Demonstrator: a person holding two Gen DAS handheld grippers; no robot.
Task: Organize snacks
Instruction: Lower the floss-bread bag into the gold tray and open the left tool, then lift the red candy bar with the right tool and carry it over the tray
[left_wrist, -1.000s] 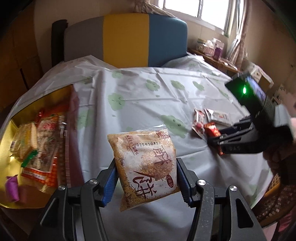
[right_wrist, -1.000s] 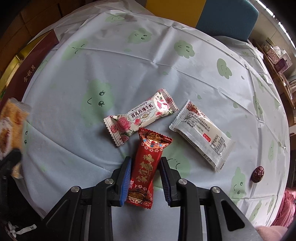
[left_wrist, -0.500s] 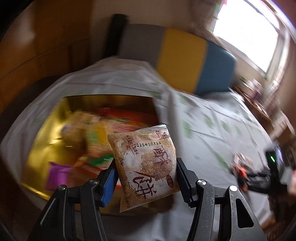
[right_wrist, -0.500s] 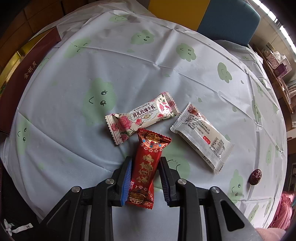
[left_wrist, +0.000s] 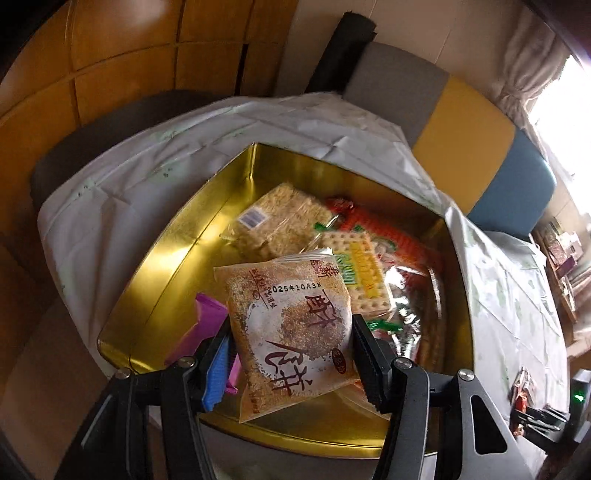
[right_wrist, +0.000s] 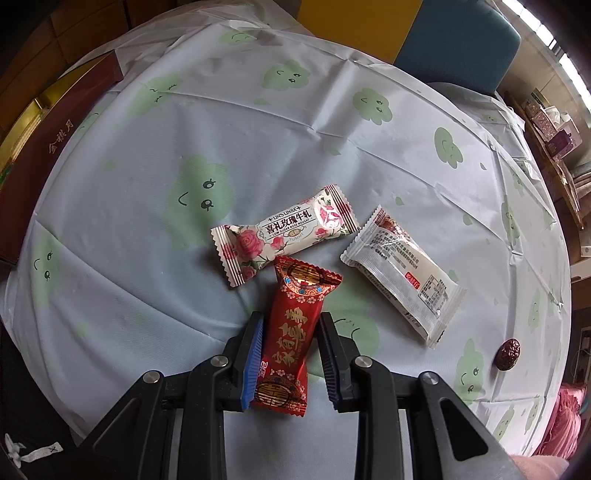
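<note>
A: How are both tools built?
B: Left tool (left_wrist: 290, 360) and right tool (right_wrist: 290, 356): matte black linkages, silver screws, one ribbed blue pad (left_wrist: 216, 373), one black.

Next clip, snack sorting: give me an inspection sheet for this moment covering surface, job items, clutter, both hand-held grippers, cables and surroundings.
Surface: round table under a pale tablecloth printed with green clouds.
Job's things: gold tin holding several snack packs; sesame cake packet held above it; red candy, rose nougat bar and white packet on the cloth.
Clutter: a dark red date near the table edge.
Grippers: left hand-held gripper shut on the sesame cake packet; right hand-held gripper straddles the red candy, with daylight between its pads and the wrapper.
Cables: nothing seen.
Surroundings: grey, yellow and blue chair back; wooden panelling; curtained window.
</note>
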